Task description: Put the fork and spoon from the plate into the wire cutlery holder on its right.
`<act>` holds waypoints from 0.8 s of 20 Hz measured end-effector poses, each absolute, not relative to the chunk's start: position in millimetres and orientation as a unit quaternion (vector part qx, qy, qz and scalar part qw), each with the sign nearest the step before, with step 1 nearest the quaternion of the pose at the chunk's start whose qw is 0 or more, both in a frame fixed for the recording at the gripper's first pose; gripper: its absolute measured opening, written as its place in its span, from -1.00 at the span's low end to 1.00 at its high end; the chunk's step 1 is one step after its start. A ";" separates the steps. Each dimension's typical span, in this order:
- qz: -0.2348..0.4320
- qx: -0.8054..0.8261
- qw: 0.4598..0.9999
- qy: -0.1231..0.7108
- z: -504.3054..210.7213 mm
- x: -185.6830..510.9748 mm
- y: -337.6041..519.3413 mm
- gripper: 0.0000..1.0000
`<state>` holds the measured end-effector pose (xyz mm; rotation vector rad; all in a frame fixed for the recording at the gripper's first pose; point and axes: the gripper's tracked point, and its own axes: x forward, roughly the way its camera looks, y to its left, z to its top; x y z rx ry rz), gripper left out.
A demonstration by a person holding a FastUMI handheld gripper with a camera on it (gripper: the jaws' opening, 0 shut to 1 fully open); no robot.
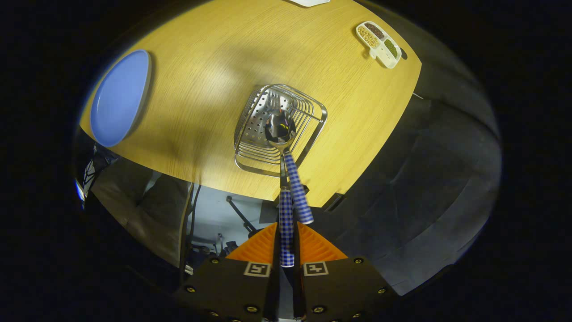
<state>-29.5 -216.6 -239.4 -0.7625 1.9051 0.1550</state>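
Bright overhead light on the wooden table (pixel 214 80), soft shadows beside the wire holder (pixel 279 127) and plate (pixel 119 97). Glare on the spoon bowl (pixel 280 129). Surroundings dim; strong fisheye curvature.

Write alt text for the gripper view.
The gripper is shut on a checked-handled utensil above a square wire cutlery holder, where a checked-handled steel spoon already stands. On the wooden table lie an empty blue plate and a divided white dish.
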 end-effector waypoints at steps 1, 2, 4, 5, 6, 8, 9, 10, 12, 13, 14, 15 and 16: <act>0.067 -0.319 0.516 0.792 -237.4 -27.4 -215.4 -0.74; 0.066 -0.323 0.518 0.789 -235.5 -25.0 -214.7 -0.74; 0.069 -0.326 0.526 0.783 -233.3 -18.6 -211.2 -0.72; 0.071 -0.325 0.530 0.780 -232.5 -16.7 -209.2 -0.72; 0.070 -0.324 0.533 0.778 -230.2 -16.3 -207.7 -0.72; 0.067 -0.325 0.540 0.773 -222.5 -12.6 -204.1 -0.72; 0.067 -0.320 0.548 0.770 -220.3 -12.8 -202.4 -0.55; 0.064 -0.313 0.560 0.764 -221.0 -12.5 -200.2 -0.31; 0.054 -0.308 0.591 0.743 -211.6 -4.0 -196.8 -0.21; 0.054 -0.305 0.606 0.733 -206.7 7.8 -190.1 0.36; 0.051 -0.302 0.618 0.724 -201.9 0.9 -195.8 0.94; 0.048 -0.295 0.630 0.717 -200.5 0.0 -194.9 0.93; 0.046 -0.287 0.641 0.710 -195.7 -0.2 -191.1 0.93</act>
